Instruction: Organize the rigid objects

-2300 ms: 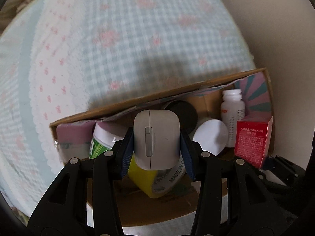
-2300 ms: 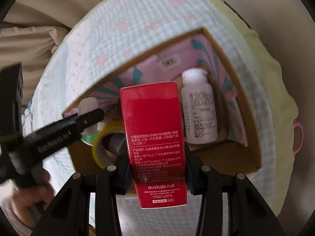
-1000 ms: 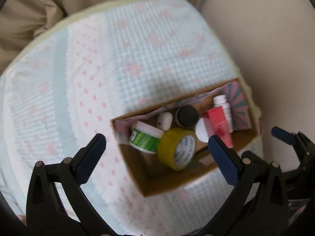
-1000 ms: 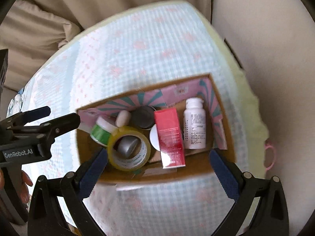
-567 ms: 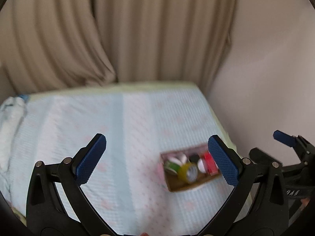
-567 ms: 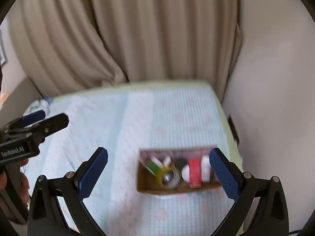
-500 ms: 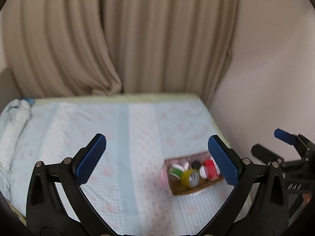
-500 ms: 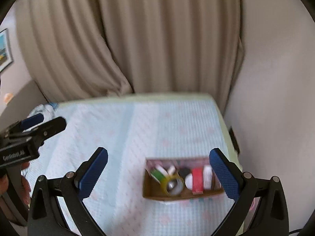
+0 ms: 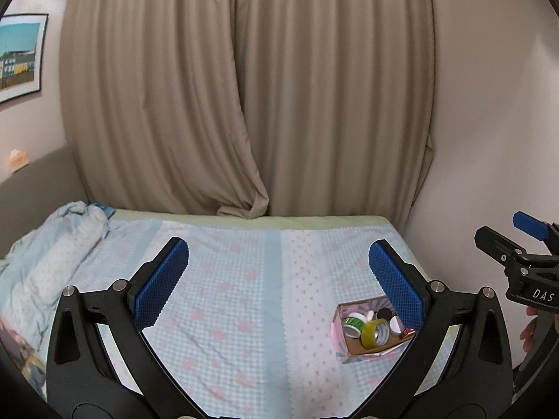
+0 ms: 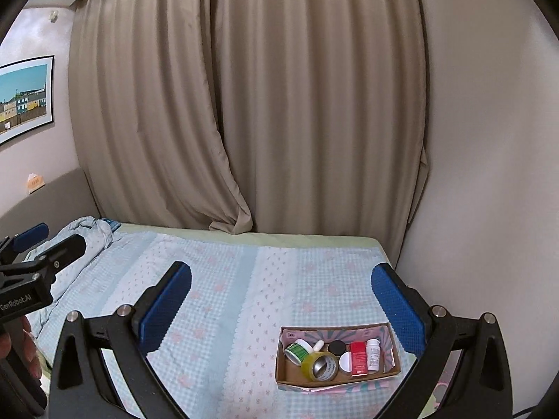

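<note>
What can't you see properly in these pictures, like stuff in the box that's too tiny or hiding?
- Writing on the red carton and white bottle: too small in the right wrist view.
- Both are hidden in the left wrist view by the left gripper's right finger, which also covers the right end of the box.
- What lies under the yellow tape roll in the box: covered.
- Bed corner right of the box: blocked by the right gripper's finger.
</note>
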Demonstrator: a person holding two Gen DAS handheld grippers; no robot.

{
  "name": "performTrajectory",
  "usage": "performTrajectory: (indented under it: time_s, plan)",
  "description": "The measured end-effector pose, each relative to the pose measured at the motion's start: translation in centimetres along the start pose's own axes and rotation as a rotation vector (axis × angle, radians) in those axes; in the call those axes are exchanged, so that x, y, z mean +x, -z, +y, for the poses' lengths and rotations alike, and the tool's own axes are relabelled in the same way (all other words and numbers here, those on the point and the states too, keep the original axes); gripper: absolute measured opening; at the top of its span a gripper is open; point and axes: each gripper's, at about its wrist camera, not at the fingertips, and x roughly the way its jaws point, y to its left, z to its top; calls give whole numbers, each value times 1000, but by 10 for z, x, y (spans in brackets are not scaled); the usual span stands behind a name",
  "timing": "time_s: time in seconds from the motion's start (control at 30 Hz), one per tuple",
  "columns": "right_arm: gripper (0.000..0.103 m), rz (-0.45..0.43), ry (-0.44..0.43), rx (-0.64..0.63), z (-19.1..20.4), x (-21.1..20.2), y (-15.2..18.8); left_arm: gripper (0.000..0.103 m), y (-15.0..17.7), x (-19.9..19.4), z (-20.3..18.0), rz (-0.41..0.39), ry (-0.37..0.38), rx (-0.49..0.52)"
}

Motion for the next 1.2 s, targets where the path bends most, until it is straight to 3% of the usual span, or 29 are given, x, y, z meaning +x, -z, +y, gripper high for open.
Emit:
performTrajectory:
  time_s: [0.43, 1.2]
  plan:
    - [103, -64, 70, 11, -3, -20, -3, 103, 0, -16, -4, -45, 29, 12]
    - [103, -70, 73, 13, -5, -17, -4, 103, 1, -12, -1, -45, 30, 11]
